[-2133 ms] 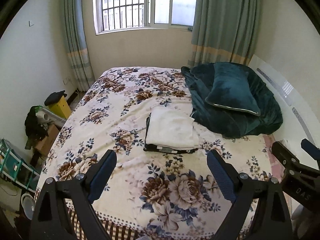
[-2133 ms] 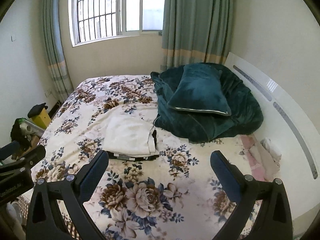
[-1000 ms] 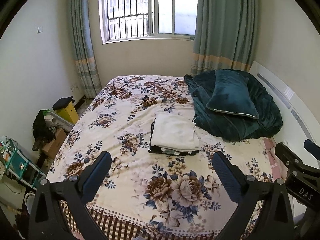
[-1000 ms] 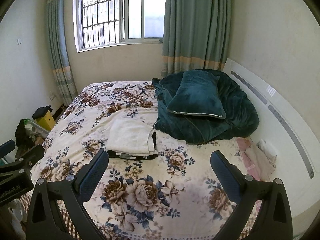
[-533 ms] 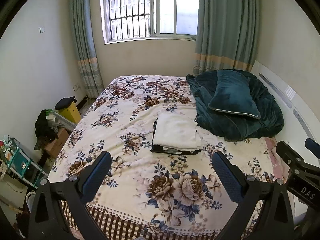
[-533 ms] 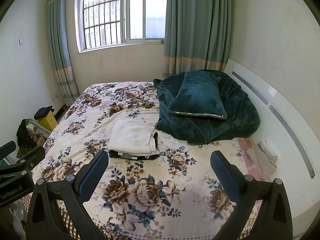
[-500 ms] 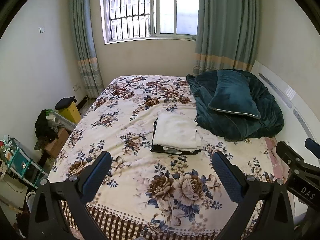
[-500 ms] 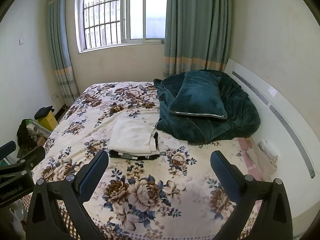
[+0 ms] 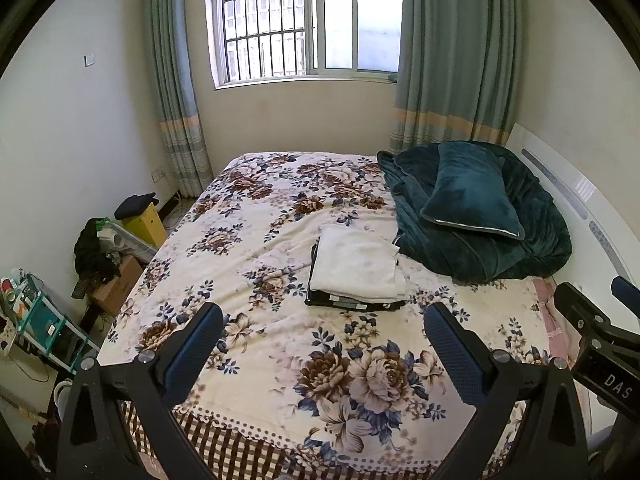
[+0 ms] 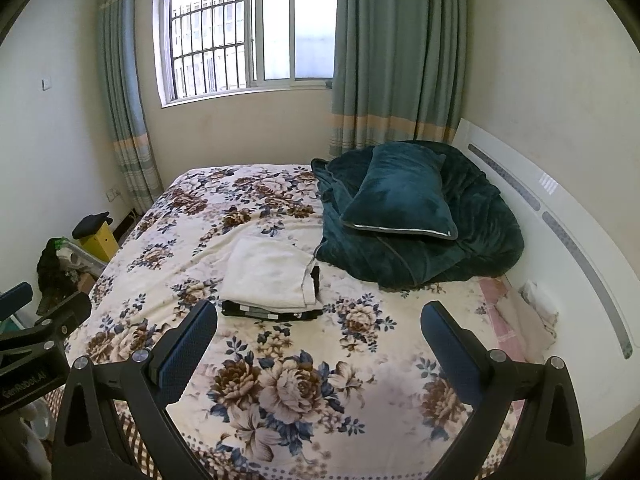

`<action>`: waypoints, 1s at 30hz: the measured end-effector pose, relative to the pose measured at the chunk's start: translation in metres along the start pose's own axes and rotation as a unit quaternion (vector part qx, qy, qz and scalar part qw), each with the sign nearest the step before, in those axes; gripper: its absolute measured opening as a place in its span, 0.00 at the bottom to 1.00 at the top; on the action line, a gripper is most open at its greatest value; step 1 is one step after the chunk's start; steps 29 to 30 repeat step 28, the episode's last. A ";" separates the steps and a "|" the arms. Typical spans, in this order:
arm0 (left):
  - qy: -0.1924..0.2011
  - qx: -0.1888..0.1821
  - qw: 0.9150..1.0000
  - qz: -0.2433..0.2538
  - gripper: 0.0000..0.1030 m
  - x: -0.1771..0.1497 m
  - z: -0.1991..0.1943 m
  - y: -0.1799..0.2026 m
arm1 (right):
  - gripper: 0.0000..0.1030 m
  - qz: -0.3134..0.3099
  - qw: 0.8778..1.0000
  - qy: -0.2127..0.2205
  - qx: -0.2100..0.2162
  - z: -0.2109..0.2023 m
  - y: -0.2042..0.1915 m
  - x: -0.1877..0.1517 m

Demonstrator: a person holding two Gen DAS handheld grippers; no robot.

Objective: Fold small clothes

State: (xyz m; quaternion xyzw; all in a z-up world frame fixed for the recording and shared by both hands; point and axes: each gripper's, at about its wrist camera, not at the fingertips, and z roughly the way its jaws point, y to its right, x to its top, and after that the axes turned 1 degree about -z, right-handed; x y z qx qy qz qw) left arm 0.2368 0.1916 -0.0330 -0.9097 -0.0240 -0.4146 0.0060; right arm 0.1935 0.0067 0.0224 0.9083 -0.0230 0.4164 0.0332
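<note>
A stack of folded clothes lies in the middle of the floral bed (image 9: pixel 280 360): a white folded garment (image 9: pixel 356 266) on top of a dark folded one (image 9: pixel 340 303). The stack also shows in the right wrist view (image 10: pixel 270 272), on the bed (image 10: pixel 400 380). My left gripper (image 9: pixel 322 340) is open and empty, held above the bed's foot, well short of the stack. My right gripper (image 10: pixel 318 338) is open and empty, also back from the stack. The right gripper's body shows at the left view's right edge (image 9: pixel 600 344).
A dark teal blanket (image 9: pixel 480 248) with a teal pillow (image 9: pixel 472 196) on it fills the bed's right side by the white headboard (image 9: pixel 580 200). Boxes, a yellow bin (image 9: pixel 144 222) and clutter stand on the floor to the left. A window (image 9: pixel 304 20) is behind.
Both grippers have pulled back and up from the bed, so the folded stack looks smaller and farther. Both stay open and empty.
</note>
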 end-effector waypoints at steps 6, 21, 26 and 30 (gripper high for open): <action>0.002 0.003 1.000 -0.001 1.00 0.000 -0.003 -0.005 | 1.00 0.000 1.000 0.000 0.000 0.000 -0.001 -0.002; 0.001 0.004 1.000 -0.003 1.00 -0.001 -0.005 -0.007 | 1.00 -0.001 1.000 0.002 0.002 0.000 -0.005 -0.001; 0.000 0.006 1.000 -0.005 1.00 0.002 -0.004 -0.006 | 1.00 0.001 1.000 0.002 0.000 -0.001 -0.006 -0.003; 0.004 0.009 1.000 -0.005 1.00 0.004 -0.005 -0.006 | 1.00 0.000 1.000 0.003 0.001 0.001 -0.006 -0.001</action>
